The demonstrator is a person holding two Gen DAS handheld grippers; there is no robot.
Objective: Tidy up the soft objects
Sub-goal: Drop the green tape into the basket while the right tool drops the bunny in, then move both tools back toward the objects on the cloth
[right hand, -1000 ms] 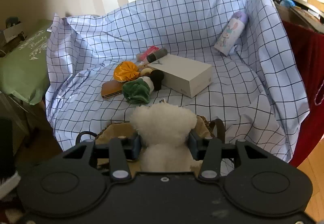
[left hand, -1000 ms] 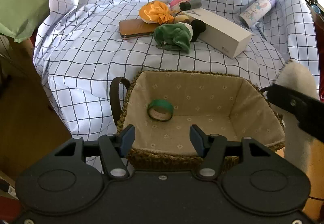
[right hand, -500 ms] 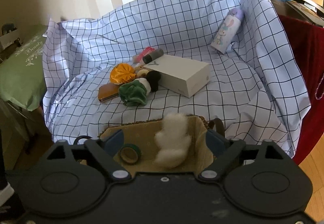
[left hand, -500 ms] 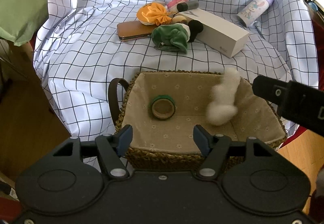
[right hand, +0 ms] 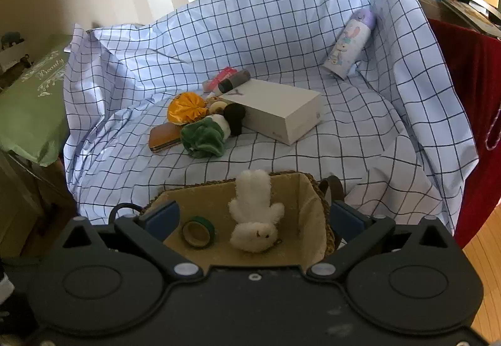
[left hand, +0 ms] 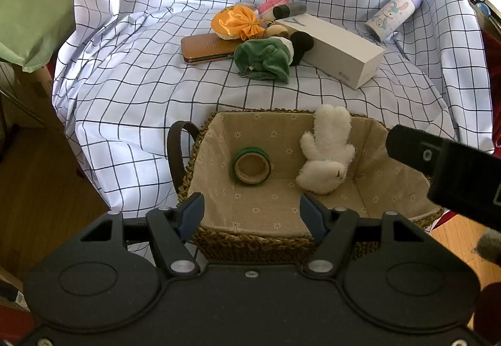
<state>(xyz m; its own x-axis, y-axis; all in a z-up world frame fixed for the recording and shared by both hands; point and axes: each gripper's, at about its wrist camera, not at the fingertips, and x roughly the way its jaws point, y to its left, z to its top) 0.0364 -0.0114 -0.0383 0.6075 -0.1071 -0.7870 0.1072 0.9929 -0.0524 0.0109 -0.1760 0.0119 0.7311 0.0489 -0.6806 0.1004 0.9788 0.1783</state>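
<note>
A white plush toy [left hand: 328,155] [right hand: 253,214] lies inside the woven, cloth-lined basket [left hand: 250,239] [right hand: 327,211], beside a green tape roll [left hand: 251,165] [right hand: 198,230]. My right gripper [right hand: 255,214] hovers over the basket. Its jaws are opening wide, nothing is between them, and the toy lies free below. One of its black fingers [left hand: 438,158] shows at the right of the left wrist view. My left gripper [left hand: 252,205] stands open and holds nothing at the basket's near rim. A green plush [left hand: 264,59] [right hand: 203,137] and an orange satin pouch [left hand: 233,22] [right hand: 184,108] lie on the checked cloth beyond.
On the checked cloth [left hand: 131,89] also lie a white box [left hand: 338,51], a brown case [left hand: 208,48], small tubes and a printed bottle [left hand: 393,14]. A green cushion [left hand: 31,1] sits at the left, a red cloth [right hand: 469,95] at the right, wooden floor below.
The right gripper opened and let go of the white plush toy, which dropped into the basket beside the tape roll. The left jaws spread a little wider.
</note>
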